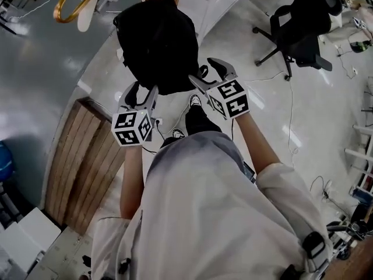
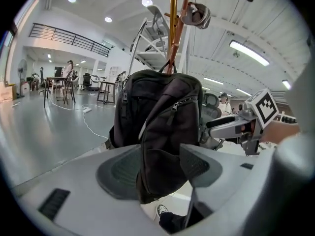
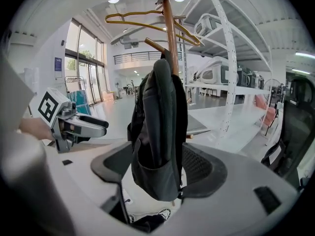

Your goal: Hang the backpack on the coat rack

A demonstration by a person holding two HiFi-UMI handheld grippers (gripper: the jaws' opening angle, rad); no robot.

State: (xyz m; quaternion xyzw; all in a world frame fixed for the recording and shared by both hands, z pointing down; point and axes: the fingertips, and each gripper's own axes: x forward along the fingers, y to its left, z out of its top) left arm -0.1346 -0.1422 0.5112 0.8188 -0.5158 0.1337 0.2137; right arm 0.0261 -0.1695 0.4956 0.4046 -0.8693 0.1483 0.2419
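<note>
Below the backpack (image 1: pixel 156 45), seemingly polished floor (image 1: pixel 41 69).

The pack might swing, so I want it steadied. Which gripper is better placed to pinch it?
Right, probably. The right gripper sees the backpack edge-on, its thin bottom between open jaws; the left gripper faces its wider front.

The backpack (image 1: pixel 156 45) is black all over. The coat rack (image 3: pixel 169 33) has a reddish-brown pole, and the hanger (image 1: pixel 81 6) is golden yellow. The left gripper (image 1: pixel 140 95) and the right gripper (image 1: pixel 213 74) are light grey with dark grey, finely dotted pads, and their marker cubes (image 1: pixel 133 128) carry black-and-white square patterns. The floor (image 1: pixel 46 69) is glossy grey, the slatted board (image 1: pixel 81 168) is brown with darker stripes, and the office chair (image 1: pixel 303 28) is black.
</note>
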